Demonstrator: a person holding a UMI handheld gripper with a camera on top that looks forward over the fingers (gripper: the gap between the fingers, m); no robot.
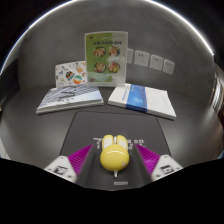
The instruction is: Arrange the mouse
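Observation:
A yellow mouse (113, 153) with a pale front sits between my gripper's (114, 152) fingers, over a dark mouse pad (110, 128) on the table. The magenta pads of the left finger (82, 158) and the right finger (147, 158) reach the mouse's two sides with no gap showing. The mouse's underside is hidden, so I cannot tell whether it rests on the pad or hangs just above it.
Beyond the mouse pad lie an open booklet (68, 98) on the left and a blue-and-white booklet (142, 99) on the right. Upright leaflets (105, 61) stand against the back wall, next to wall sockets (150, 62).

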